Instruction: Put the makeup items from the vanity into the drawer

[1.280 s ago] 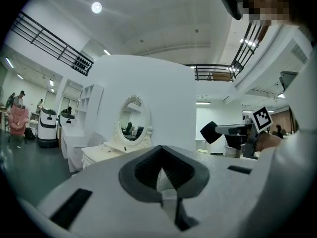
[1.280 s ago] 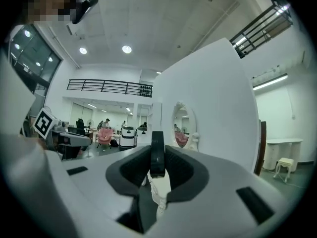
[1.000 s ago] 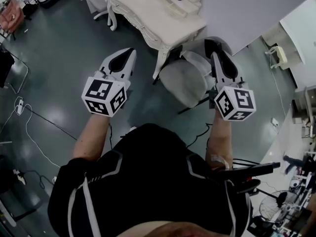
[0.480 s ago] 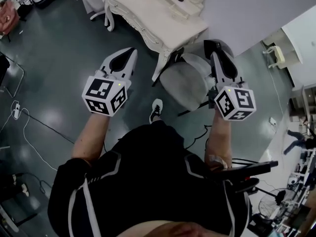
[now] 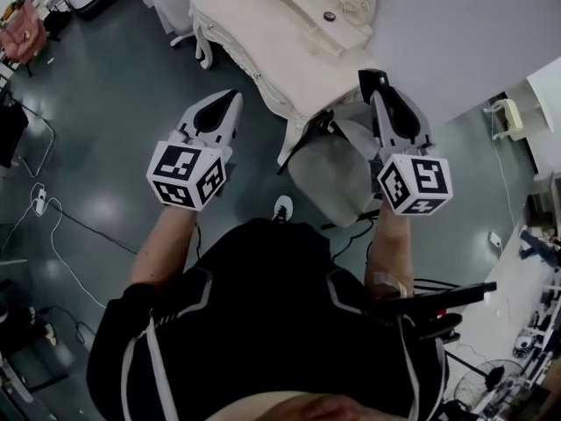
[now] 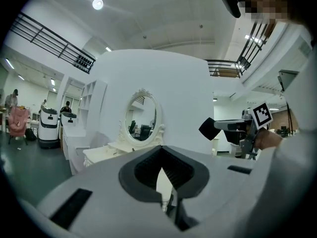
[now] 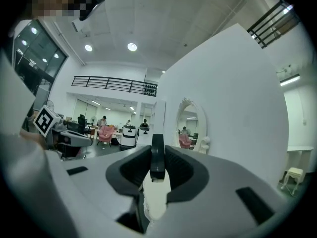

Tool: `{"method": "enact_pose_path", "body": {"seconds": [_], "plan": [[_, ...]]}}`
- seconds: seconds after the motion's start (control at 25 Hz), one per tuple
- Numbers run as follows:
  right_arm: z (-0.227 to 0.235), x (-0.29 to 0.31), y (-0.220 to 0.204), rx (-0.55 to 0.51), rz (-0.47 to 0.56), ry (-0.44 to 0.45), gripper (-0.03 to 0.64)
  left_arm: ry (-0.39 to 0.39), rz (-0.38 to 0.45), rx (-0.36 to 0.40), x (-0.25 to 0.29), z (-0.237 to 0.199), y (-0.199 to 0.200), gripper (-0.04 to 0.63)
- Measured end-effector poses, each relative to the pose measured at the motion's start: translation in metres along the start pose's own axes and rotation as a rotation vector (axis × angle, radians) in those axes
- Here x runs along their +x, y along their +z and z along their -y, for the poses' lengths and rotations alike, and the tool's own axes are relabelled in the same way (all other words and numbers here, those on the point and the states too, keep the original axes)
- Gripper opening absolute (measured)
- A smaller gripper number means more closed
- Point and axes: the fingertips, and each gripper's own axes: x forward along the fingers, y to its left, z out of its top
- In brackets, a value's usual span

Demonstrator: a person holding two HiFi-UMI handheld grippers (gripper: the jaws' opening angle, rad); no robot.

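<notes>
Head view: white left gripper (image 5: 230,102), jaws closed and empty, hangs left of the cream carved vanity table (image 5: 263,42); small dark makeup pieces (image 5: 330,16) lie ahead on its top. White right gripper (image 5: 375,84), nearer them, pinches a flat black piece (image 7: 157,155) edge-on.

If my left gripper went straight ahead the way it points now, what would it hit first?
Most likely the cream vanity: the left gripper points at its near edge, which shows past the jaws. Nothing looks closer, though depth is hard to judge.
</notes>
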Motion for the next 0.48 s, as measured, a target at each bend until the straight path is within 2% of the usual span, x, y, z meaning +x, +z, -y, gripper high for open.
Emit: {"method": "enact_pose_path", "body": {"seconds": [0.48], "plan": [[0.091, 0.064, -0.024, 0.040, -0.024, 0.029, 0.094, -0.023, -0.028, 0.039, 0.126, 0.011, 0.013, 0.005]]}}
